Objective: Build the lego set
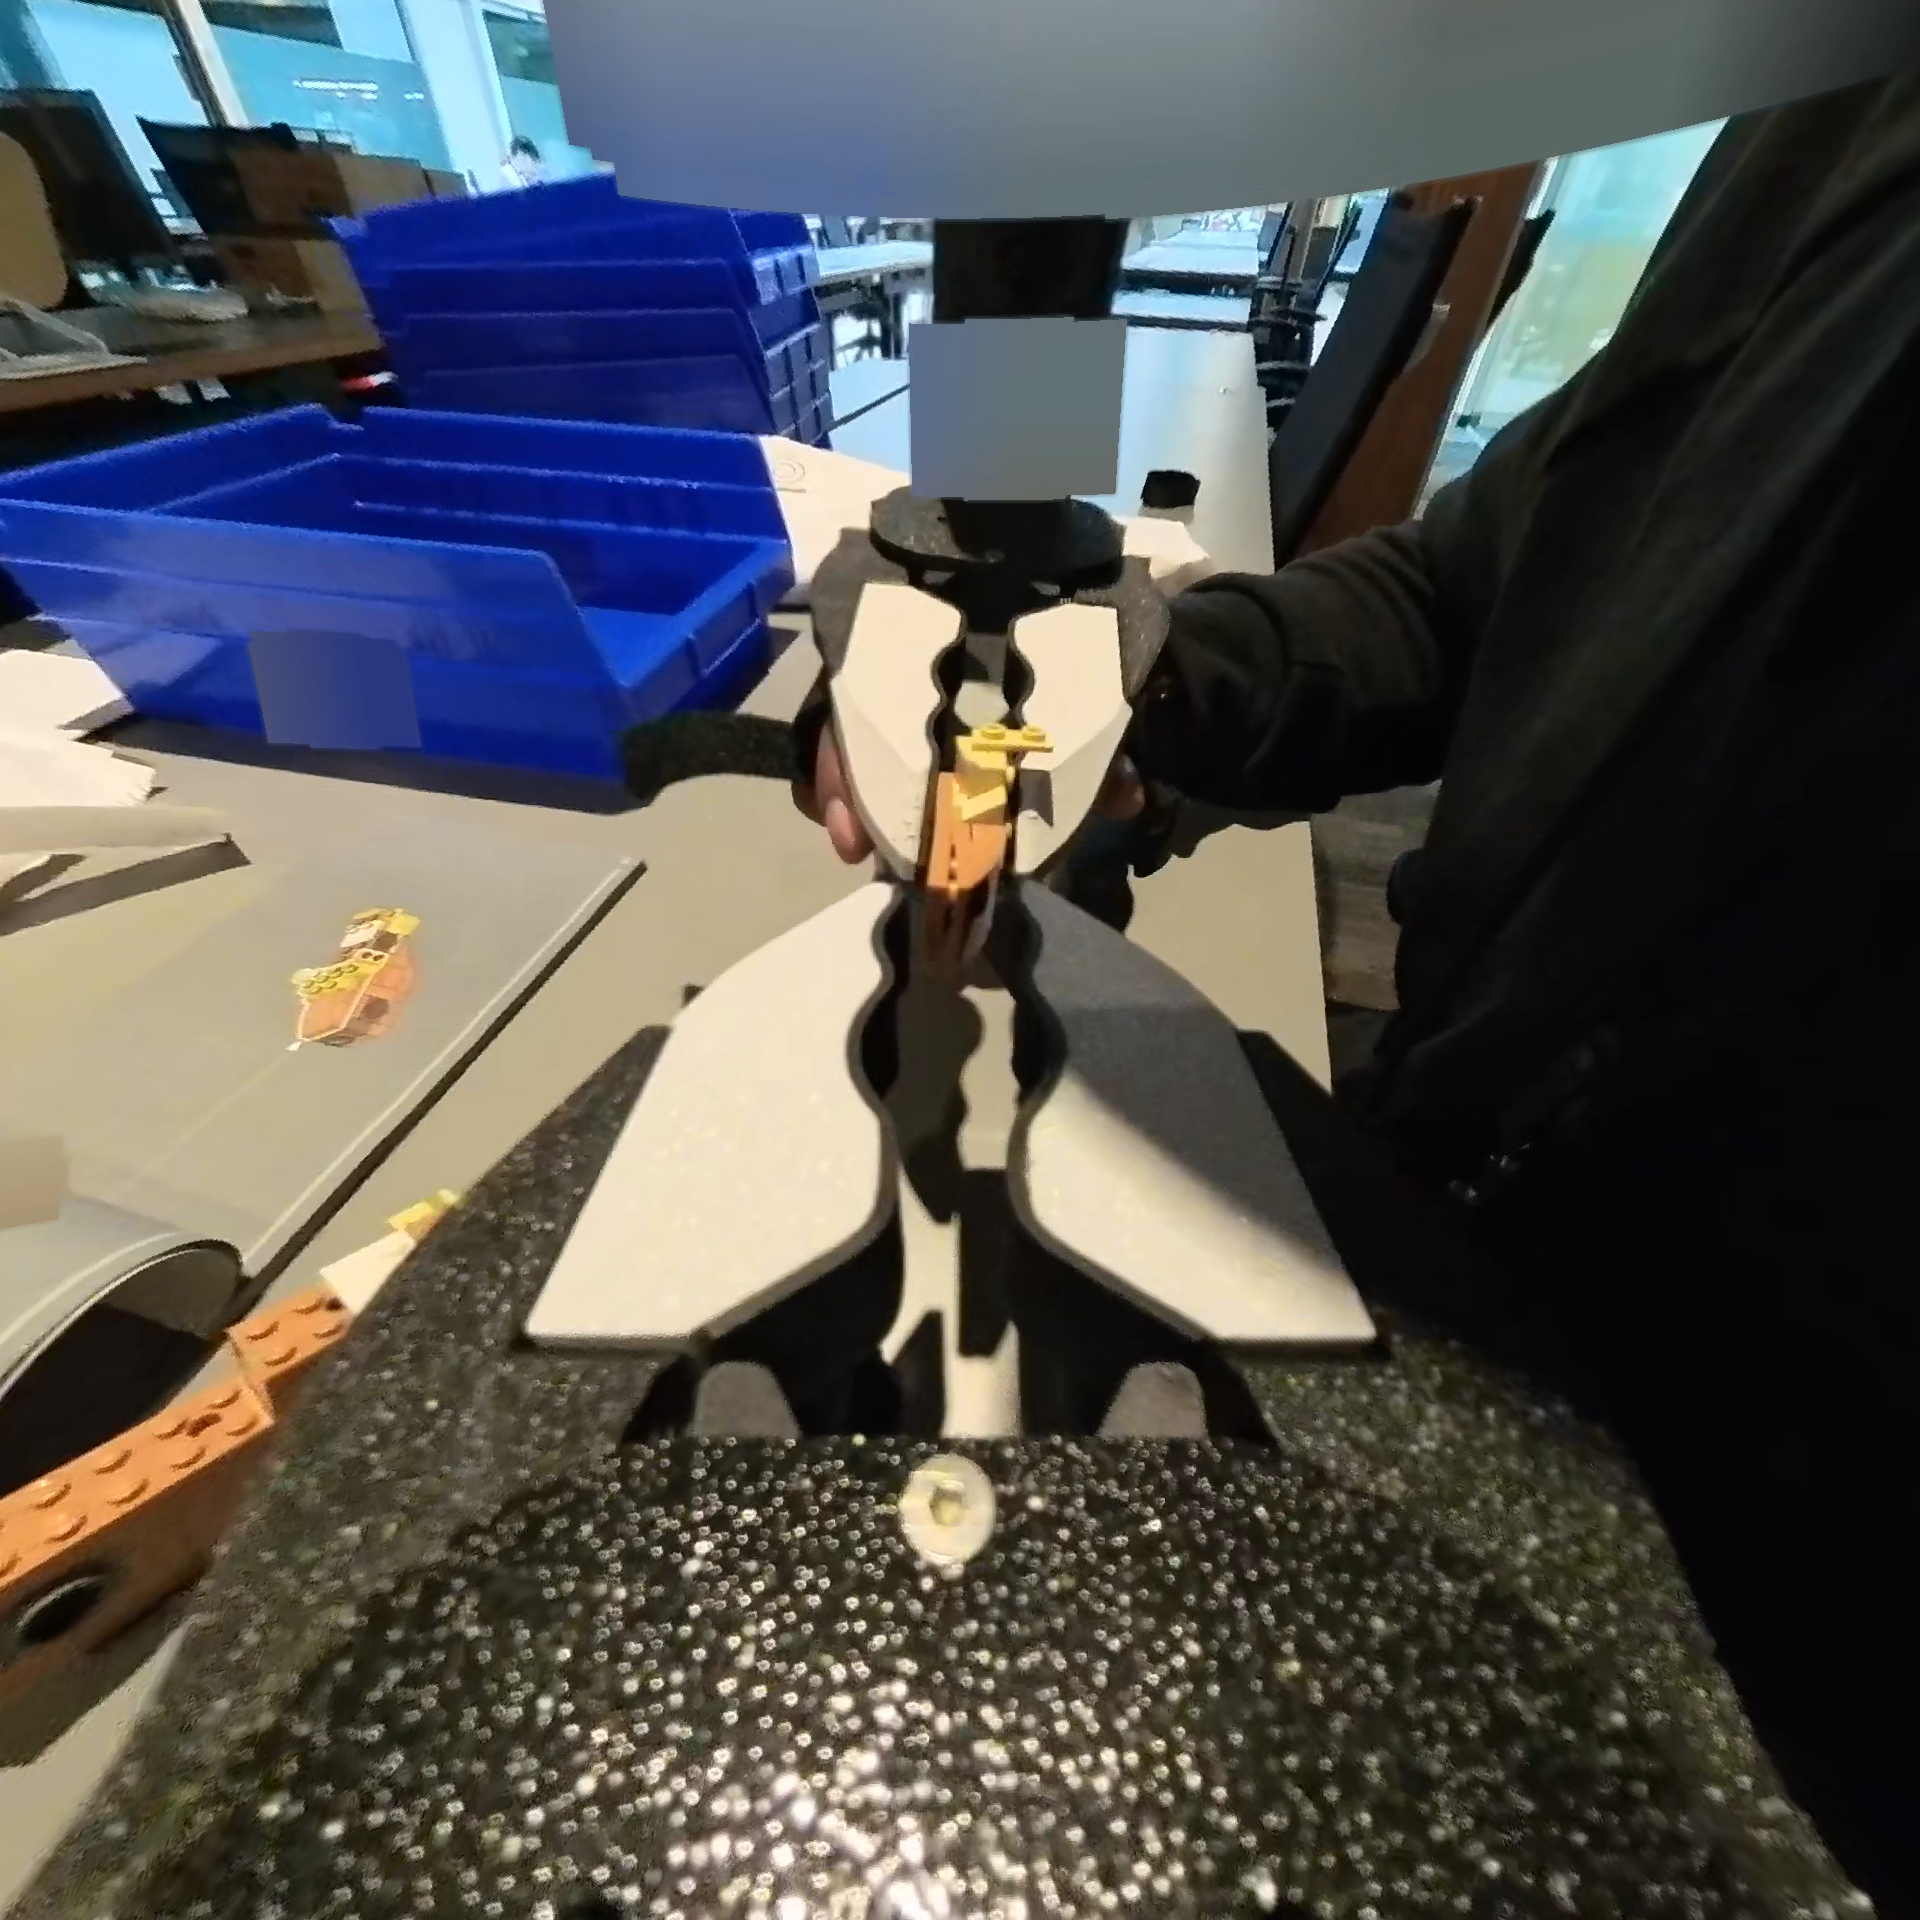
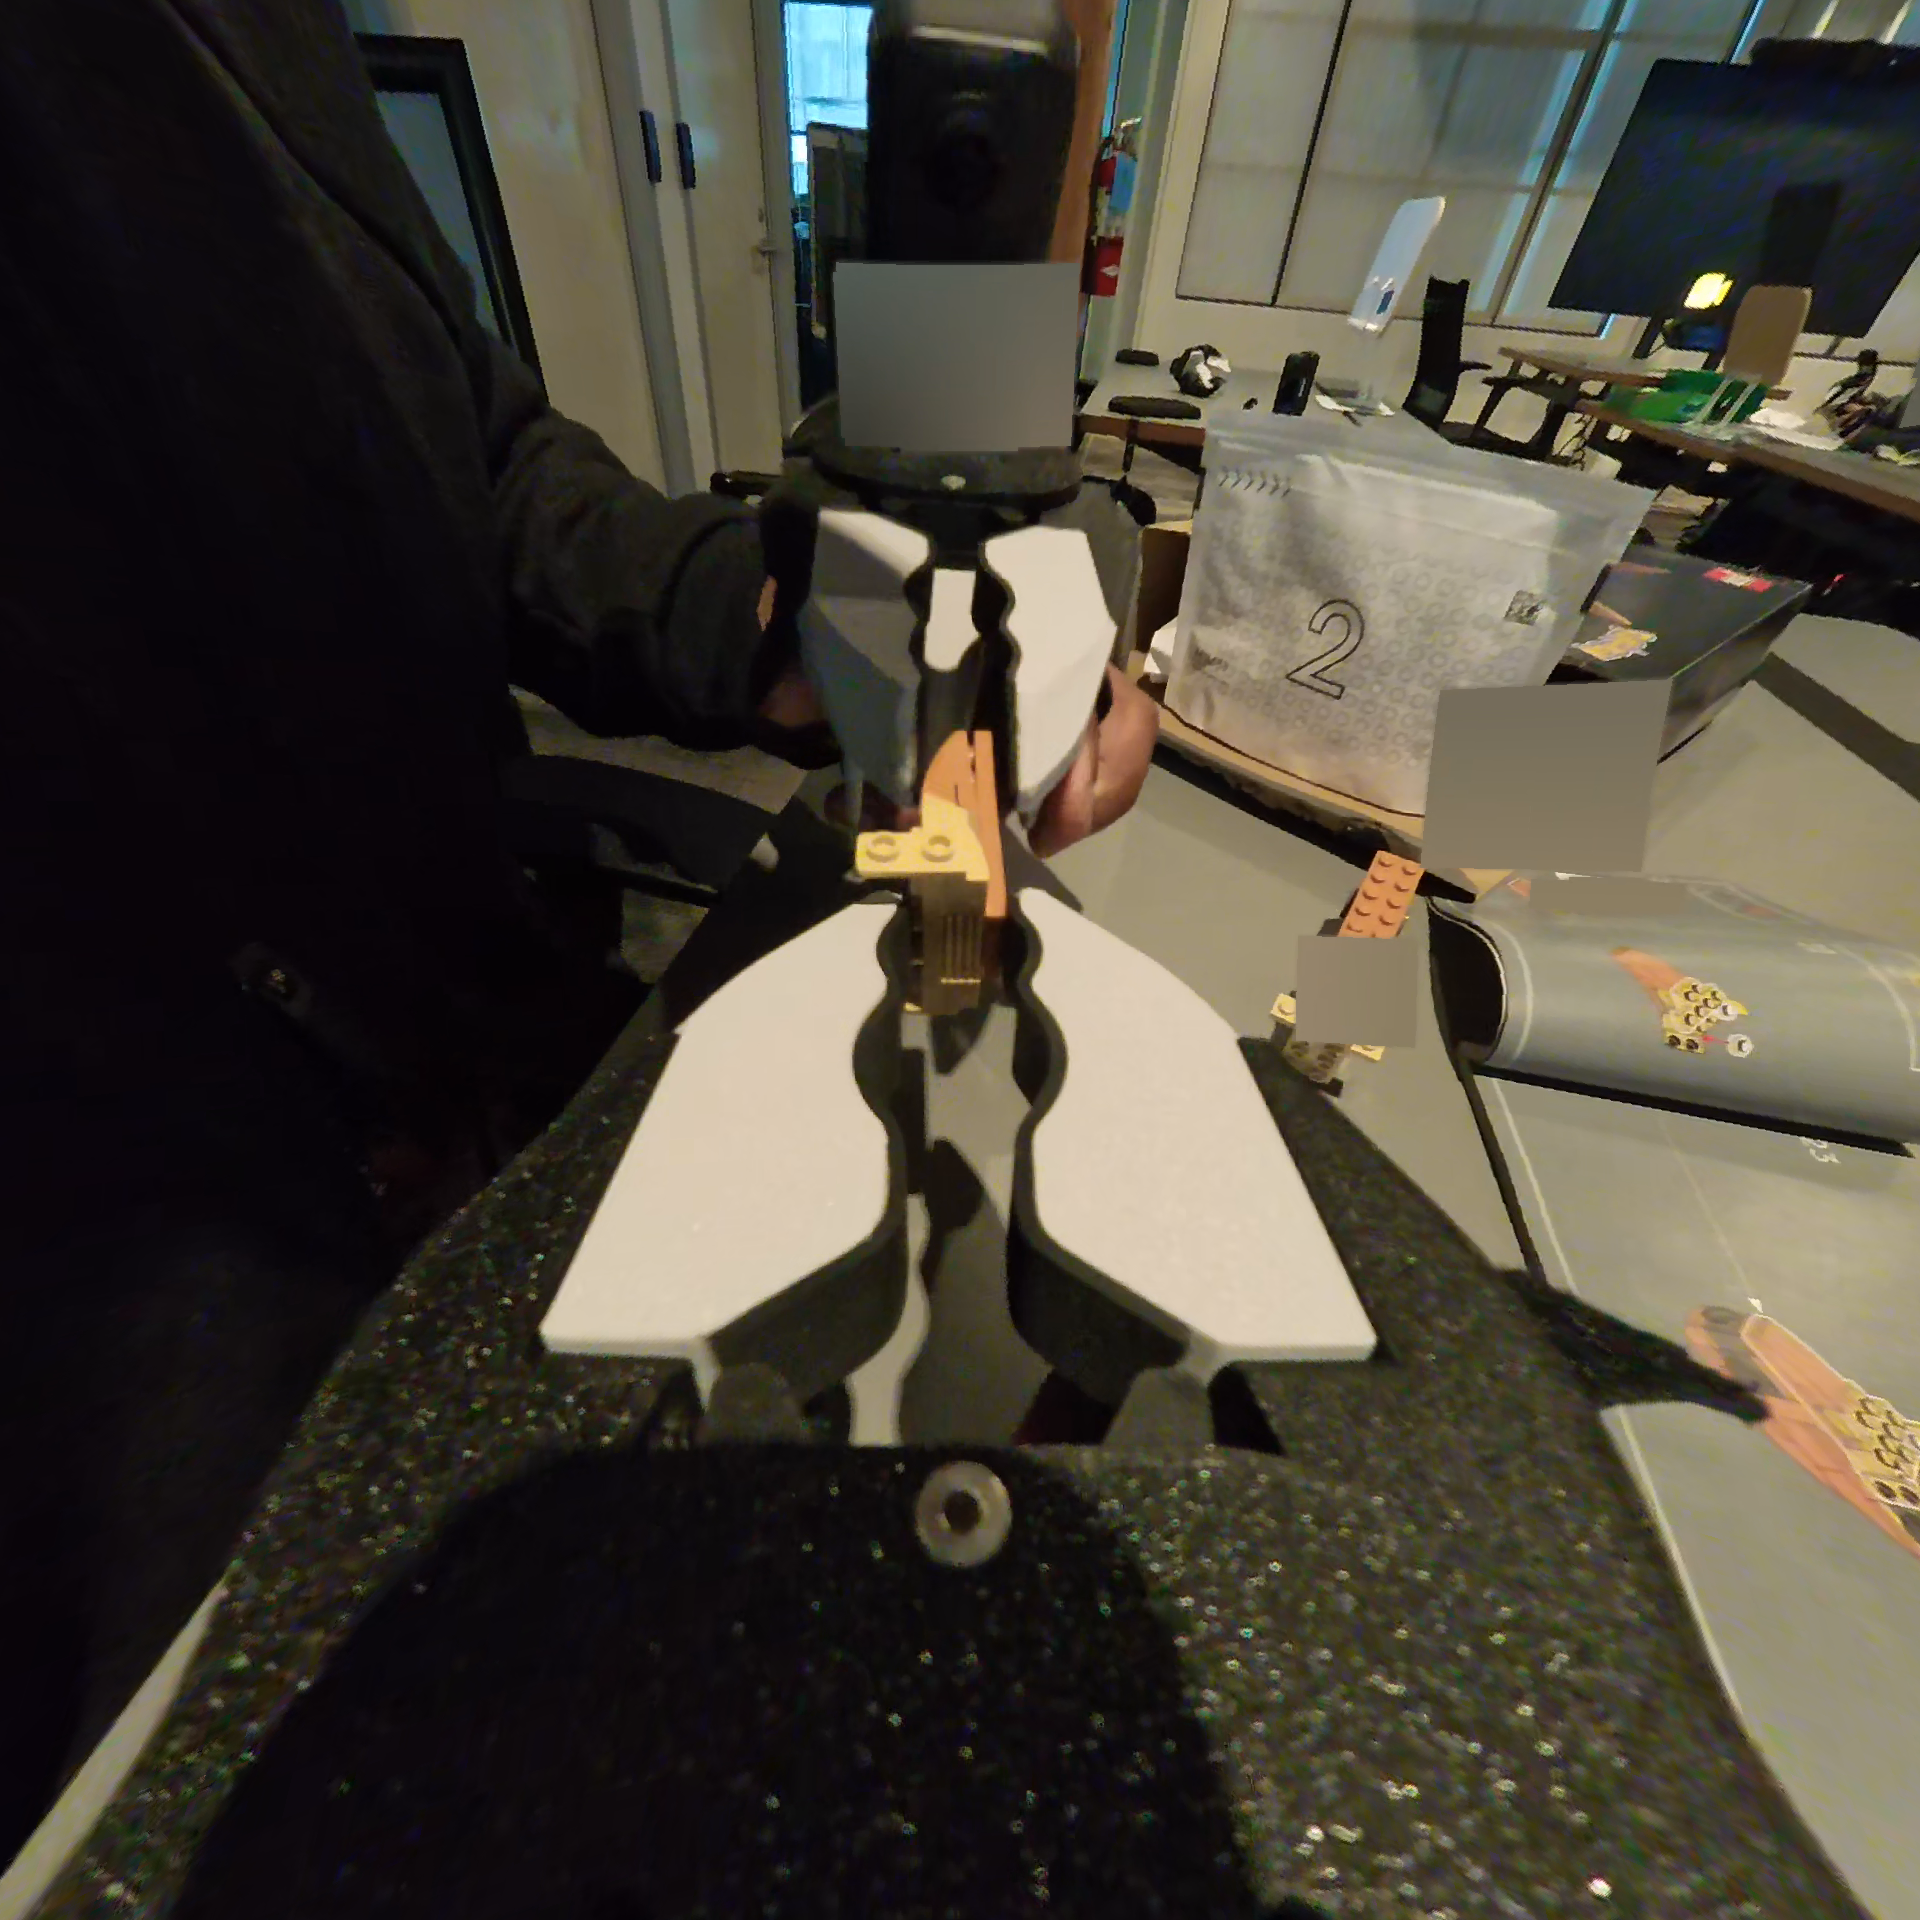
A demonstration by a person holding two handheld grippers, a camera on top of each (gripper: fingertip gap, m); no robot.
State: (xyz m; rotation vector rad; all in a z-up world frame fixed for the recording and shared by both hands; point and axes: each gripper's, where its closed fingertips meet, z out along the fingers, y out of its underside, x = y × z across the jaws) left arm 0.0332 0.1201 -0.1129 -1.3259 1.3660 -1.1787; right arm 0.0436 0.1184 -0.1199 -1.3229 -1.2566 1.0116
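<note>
Evidently the build is sitting at an early-to-middle stage: the left gripper (image 1: 940,940) and the right gripper (image 2: 951,961) are meeting tip to tip above the grey tabletop (image 2: 1247,894), both clenched on one small sub-assembly of orange and tan plastic lego bricks (image 2: 956,883). Much is waiting, I judge: loose orange bricks (image 1: 125,1475) are lying beside the open instruction booklet (image 1: 343,1029), and a numbered grey parts bag (image 2: 1382,613) is standing apparently unopened.
</note>
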